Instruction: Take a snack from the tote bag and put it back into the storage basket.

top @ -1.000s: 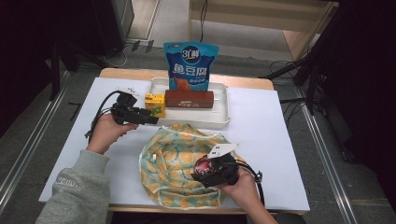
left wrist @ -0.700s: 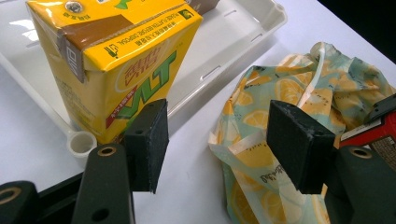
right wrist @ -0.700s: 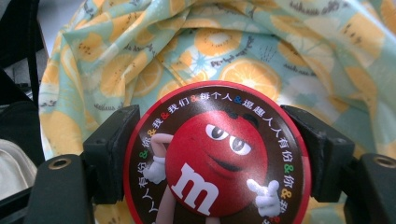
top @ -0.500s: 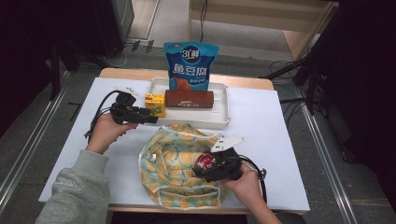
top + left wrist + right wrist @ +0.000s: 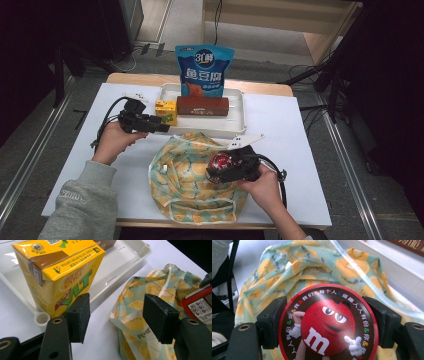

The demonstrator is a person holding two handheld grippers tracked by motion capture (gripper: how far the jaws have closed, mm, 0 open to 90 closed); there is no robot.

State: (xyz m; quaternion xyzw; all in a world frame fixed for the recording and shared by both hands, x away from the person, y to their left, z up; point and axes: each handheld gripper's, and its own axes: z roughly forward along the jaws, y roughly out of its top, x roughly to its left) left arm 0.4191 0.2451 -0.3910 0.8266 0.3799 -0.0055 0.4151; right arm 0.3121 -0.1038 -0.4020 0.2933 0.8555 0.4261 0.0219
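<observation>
The round M&M's tin (image 5: 328,323) sits clamped between the jaws of my right gripper (image 5: 231,167), lid face turned up toward that gripper's camera, a jaw pad pressed against its rim on either side. I hold it just above the lemon-print fabric bag (image 5: 192,182), which lies crumpled on the white table (image 5: 300,130) right beneath and beyond the tin. The bag's mouth, as far as I can judge, lies toward the tray side, so the tin would have to travel forward and down to go in; I cannot see a clear opening from here.

My left gripper (image 5: 150,122) is spread open with nothing between its jaws, pointed toward the yellow drink carton (image 5: 60,277) standing at the near corner of the white tray (image 5: 235,127). One pad is just beside the carton's lower edge, the other out over the bag's folded rim. That hand is the nearer one to the bag's edge, so I'd expect it to lift the fabric.
</observation>
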